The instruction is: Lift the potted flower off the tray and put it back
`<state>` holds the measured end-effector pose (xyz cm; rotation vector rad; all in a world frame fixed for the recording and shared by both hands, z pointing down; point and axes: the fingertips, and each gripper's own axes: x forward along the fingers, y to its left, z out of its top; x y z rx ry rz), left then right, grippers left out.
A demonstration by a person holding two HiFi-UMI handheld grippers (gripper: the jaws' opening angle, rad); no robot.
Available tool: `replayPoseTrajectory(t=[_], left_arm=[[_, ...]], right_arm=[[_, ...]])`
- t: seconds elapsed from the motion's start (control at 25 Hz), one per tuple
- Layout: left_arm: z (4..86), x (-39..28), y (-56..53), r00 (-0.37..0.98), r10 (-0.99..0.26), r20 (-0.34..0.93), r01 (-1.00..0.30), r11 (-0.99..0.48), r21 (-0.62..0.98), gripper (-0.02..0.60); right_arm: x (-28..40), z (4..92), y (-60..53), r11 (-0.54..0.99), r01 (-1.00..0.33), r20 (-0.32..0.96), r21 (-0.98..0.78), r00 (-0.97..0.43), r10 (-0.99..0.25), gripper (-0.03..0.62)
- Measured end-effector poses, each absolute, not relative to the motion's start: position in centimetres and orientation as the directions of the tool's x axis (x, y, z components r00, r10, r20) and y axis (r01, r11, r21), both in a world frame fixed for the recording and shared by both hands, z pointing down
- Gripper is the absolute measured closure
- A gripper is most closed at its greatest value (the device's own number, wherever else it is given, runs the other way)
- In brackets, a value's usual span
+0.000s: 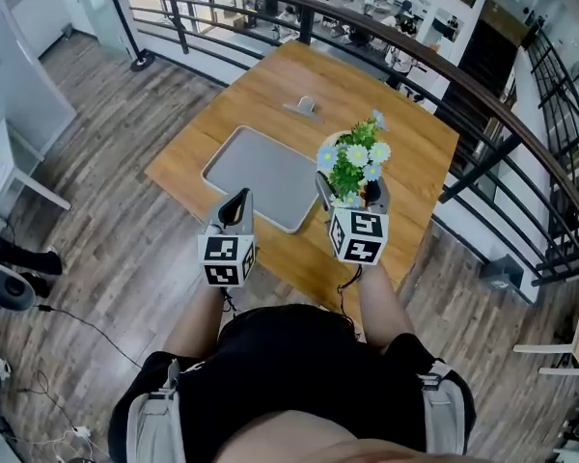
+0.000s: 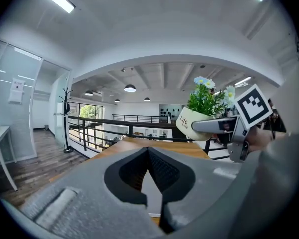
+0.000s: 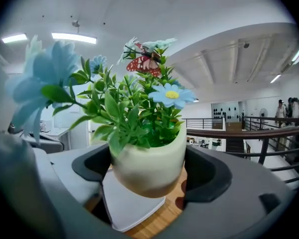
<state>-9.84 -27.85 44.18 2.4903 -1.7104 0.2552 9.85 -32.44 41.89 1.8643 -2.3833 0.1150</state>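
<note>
A potted flower (image 1: 353,165), with blue and white blooms in a cream pot (image 3: 148,164), hangs in the air above the wooden table. My right gripper (image 1: 352,195) is shut on the pot, one jaw on each side (image 3: 149,169). The grey tray (image 1: 261,174) lies flat on the table to the left of the pot, and its corner shows under the pot (image 3: 125,203). My left gripper (image 1: 235,206) hovers over the tray's near edge, shut and holding nothing (image 2: 148,152). The left gripper view shows the pot (image 2: 188,123) off to its right, up in the air.
A small grey stand (image 1: 304,106) sits on the table (image 1: 415,152) beyond the tray. A dark metal railing (image 1: 482,95) curves round the table's far and right sides. Cables and gear (image 1: 5,287) lie on the plank floor at the left.
</note>
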Motion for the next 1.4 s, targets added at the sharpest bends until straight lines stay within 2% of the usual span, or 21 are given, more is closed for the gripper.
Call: replayPoseTrajectory(t=[0.8,1.4], left_arm=[[44.6,-10.8,-26.3,0.324,-0.923,0.209,-0.943,-0.331,0.001,0.566],[45.3,-14.5,-24.2,0.209,-0.95,0.232,-0.976,-0.218,-0.011,0.566]], right_arm=[[8.3,41.9,-31.4,0.283,-0.959,0.117,0.001,-0.281,-0.953,0.129],[4.8,42.3,-32.7,0.368,-0.93,0.065,0.018,-0.366,-0.928,0.13]])
